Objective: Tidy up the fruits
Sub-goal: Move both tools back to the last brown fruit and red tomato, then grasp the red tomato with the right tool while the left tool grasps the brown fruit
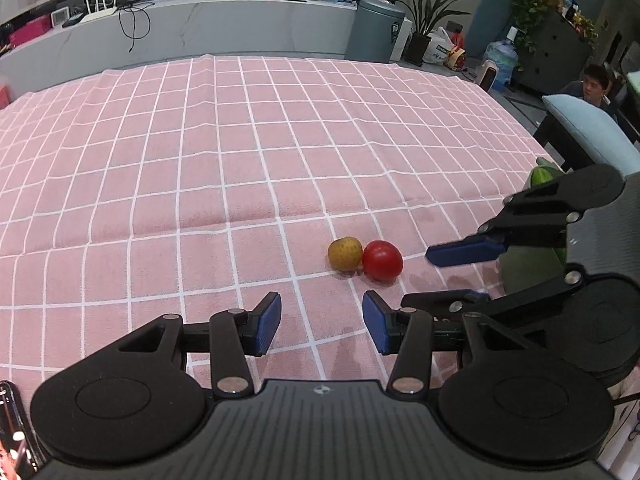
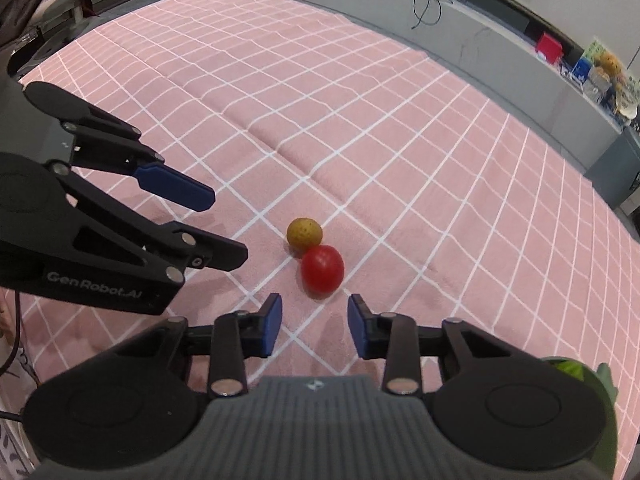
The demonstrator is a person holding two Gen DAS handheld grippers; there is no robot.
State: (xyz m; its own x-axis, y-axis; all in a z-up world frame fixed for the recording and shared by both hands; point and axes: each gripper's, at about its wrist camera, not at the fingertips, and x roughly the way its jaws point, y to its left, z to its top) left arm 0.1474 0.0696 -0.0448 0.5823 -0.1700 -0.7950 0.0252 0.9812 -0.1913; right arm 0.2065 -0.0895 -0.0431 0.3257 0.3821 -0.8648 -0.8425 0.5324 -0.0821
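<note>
A yellow-brown round fruit (image 1: 345,253) and a red round fruit (image 1: 382,260) lie touching on the pink checked cloth (image 1: 240,160). In the right wrist view the yellow fruit (image 2: 304,234) lies just beyond the red fruit (image 2: 322,269). My left gripper (image 1: 322,328) is open and empty, a little short of the fruits. My right gripper (image 2: 314,330) is open and empty, close before the red fruit. The right gripper also shows in the left wrist view (image 1: 456,276), beside the red fruit. The left gripper shows in the right wrist view (image 2: 224,224), left of the fruits.
A green container (image 1: 532,260) with green produce (image 1: 545,172) stands at the table's right edge behind the right gripper; it also shows in the right wrist view (image 2: 600,380). A grey counter (image 1: 240,28) runs behind the table. A seated person (image 1: 592,84) is at the far right.
</note>
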